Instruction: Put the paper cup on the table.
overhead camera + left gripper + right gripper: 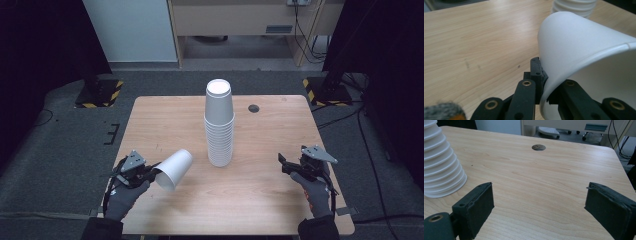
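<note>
Cup [174, 169], tilted on its side left of the upside-down stack [219, 125] on the worktop [165, 120], is pinched by its rim in the left claw [150, 172], likely just separated, while the right claw [286, 164], right of the stack, gapes empty.

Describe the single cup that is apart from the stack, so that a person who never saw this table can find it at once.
On the wooden table, a tall stack of white cups stands upside down near the middle. Toward the person's left, the left gripper pinches the rim of a single white cup. Unlike the stacked cups, it is alone, tilted on its side and held off the table.
</note>
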Available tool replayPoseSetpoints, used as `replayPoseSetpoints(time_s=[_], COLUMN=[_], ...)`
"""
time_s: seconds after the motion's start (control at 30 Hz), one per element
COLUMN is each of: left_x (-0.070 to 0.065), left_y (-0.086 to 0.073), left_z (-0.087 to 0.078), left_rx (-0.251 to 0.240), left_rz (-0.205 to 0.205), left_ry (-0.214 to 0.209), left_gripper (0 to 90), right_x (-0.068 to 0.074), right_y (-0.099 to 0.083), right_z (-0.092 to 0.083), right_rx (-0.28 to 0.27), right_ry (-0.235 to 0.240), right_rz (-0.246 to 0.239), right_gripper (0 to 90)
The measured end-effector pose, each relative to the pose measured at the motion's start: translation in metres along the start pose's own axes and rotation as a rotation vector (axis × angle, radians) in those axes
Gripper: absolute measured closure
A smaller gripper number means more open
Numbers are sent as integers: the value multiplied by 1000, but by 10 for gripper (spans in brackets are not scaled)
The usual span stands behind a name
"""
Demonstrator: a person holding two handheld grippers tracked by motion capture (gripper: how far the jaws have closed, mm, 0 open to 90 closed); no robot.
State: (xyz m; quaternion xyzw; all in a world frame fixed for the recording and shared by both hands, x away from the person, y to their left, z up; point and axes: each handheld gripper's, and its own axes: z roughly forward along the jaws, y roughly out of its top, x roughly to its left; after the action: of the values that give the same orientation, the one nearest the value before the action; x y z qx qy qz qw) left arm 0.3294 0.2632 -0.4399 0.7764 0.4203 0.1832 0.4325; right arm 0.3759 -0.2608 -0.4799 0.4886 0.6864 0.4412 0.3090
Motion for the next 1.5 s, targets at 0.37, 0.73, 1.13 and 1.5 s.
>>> replayPoseSetpoints(time_s=[0.37, 0.73, 1.13, 1.5], left_x=[39, 64, 72, 76], left_y=[-1, 11, 27, 40], left_z=[-13, -21, -23, -25], left_rx=[122, 284, 410, 560], left_rz=[-87, -122, -135, -151], left_ry=[156, 232, 221, 225], left_gripper=[857, 857, 858, 858], right_x=[-2, -4, -8, -9], right_y=[-1, -5, -6, -7], right_z=[1, 2, 1, 1], right_rx=[17, 31, 34, 45], right_ry=[-5, -10, -18, -18], right_rz=[-1, 6, 10, 9], right_gripper=[82, 83, 83, 83])
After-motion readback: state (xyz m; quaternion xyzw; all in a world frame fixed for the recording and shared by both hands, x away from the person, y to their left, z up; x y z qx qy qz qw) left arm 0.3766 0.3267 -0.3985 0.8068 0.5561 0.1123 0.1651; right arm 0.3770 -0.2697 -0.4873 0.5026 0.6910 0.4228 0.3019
